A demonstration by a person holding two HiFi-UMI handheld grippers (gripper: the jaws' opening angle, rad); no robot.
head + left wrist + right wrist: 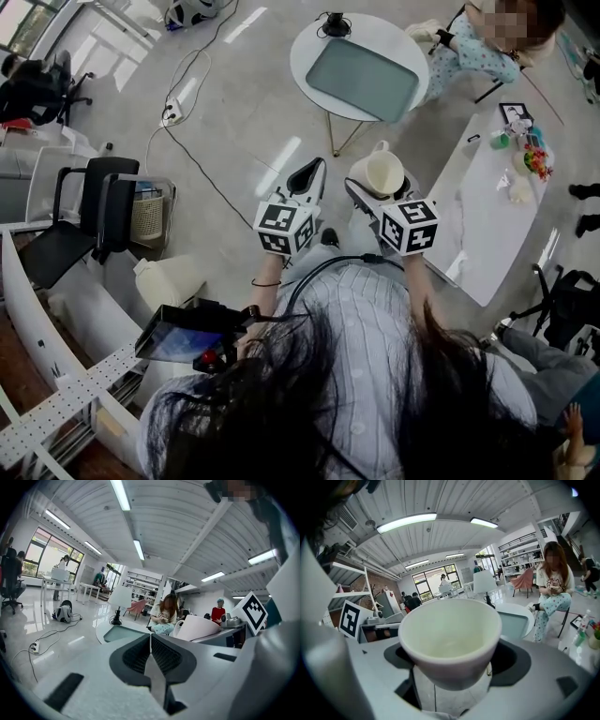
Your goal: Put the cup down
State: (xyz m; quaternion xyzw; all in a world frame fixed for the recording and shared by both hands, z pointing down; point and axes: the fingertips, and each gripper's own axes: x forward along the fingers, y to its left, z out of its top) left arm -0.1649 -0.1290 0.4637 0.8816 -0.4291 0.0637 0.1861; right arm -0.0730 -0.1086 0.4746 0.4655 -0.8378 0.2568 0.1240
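Holding cup (449,637) upright in right claw (451,667), mouth up, handle forward.

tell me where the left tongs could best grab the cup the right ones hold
Likely the handle, from the far side: it sticks out away from the person, clear of the right tongs, which clamp the cup by its body.

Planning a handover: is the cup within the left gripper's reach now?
Probably yes: the cup, held in the right gripper, is beside the left gripper with nothing between, though the left jaws are shut.
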